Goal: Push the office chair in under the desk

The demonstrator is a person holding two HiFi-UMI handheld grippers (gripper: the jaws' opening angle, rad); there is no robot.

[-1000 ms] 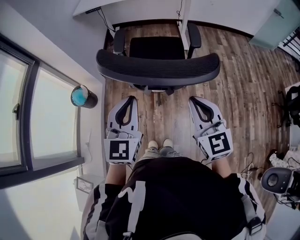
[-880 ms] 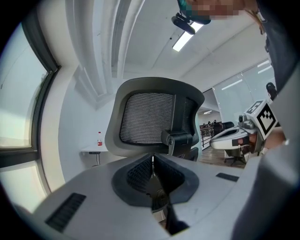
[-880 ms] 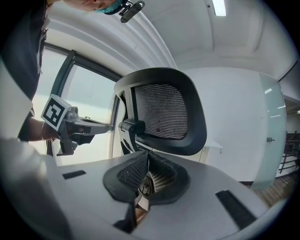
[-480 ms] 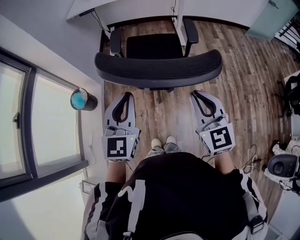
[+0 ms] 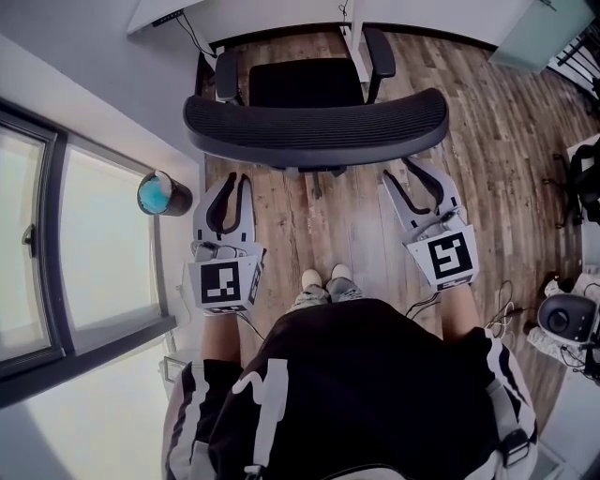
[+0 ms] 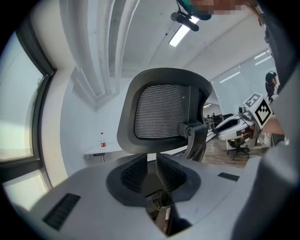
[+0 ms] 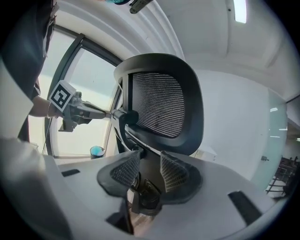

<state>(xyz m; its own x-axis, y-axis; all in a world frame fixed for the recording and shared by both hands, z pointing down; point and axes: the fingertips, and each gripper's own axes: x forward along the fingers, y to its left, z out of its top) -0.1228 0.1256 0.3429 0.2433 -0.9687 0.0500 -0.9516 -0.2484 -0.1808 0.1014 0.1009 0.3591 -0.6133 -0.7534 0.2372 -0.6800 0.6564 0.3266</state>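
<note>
The office chair [image 5: 314,127] stood directly on the far side of both claws, its seat turned toward the desk [image 5: 262,14] at the far edge of the floor. Its backrest faced the person, and the curved top of that backrest ran left to right, square across the line of any shove. The seat looked only partly tucked in beside the desk leg, so by my reading the chair had further to roll.

The left gripper [image 5: 228,180] sat below the backrest's left half and the right gripper [image 5: 403,173] below its right half. Both were just short of the chair. The right seemed a shade nearer, though no view settled whether either one touched it.

Each was held low beside the person's legs with its marker cube toward the body. The left pointed straight away, and the right was canted a little toward the left.

The left gripper's jaws were nearly together and just beginning to part, with nothing between the pads. The right gripper's jaws were opening wider and were also empty (the chair's stem only showed through the gap, well beyond it). A push would likely want both tips pressed level against the backrest.
</note>
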